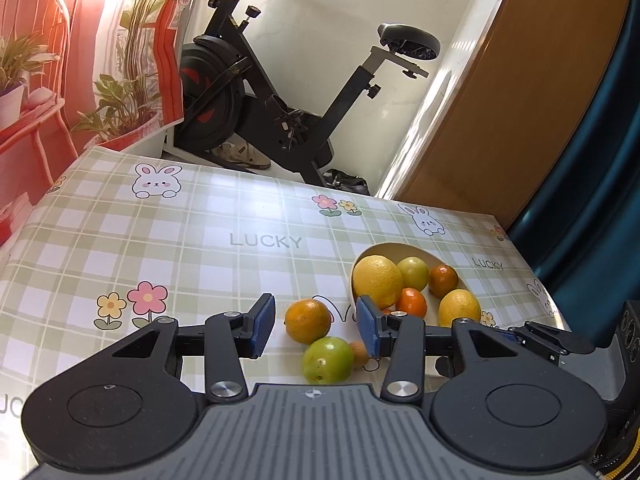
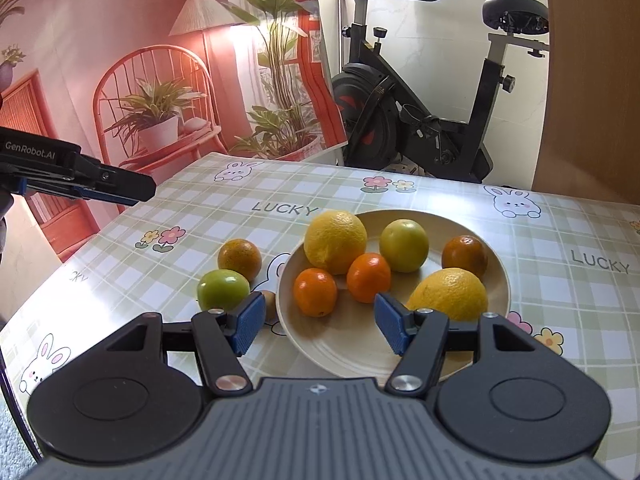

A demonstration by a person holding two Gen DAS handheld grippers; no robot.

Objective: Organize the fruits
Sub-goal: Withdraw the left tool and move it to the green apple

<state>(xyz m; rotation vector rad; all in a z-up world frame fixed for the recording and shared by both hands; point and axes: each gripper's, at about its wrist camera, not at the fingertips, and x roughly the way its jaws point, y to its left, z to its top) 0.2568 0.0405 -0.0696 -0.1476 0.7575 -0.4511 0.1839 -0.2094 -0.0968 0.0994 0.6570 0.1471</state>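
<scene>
Left wrist view: your left gripper [image 1: 316,330] is spread and empty, an orange [image 1: 308,321] and green fruit [image 1: 327,360] on the table at lower centre, just left of the plate [image 2: 340,344]. Drop squarely over one fruit. Right gripper [image 2: 319,322] hangs spread, empty, above the plate's near rim.

Both wrist views near, angled down (sharing plate [image 2: 496,264]).

Count on the surface [image 2: 560,320]: one plate [image 2: 340,344] holding six fruits, namely two lemons [image 2: 335,241], three oranges [image 2: 315,291] and one green fruit [image 2: 404,245]. Off the plate: one orange [image 2: 239,259], one green fruit [image 2: 223,290], one small brown fruit [image 2: 271,305].
</scene>
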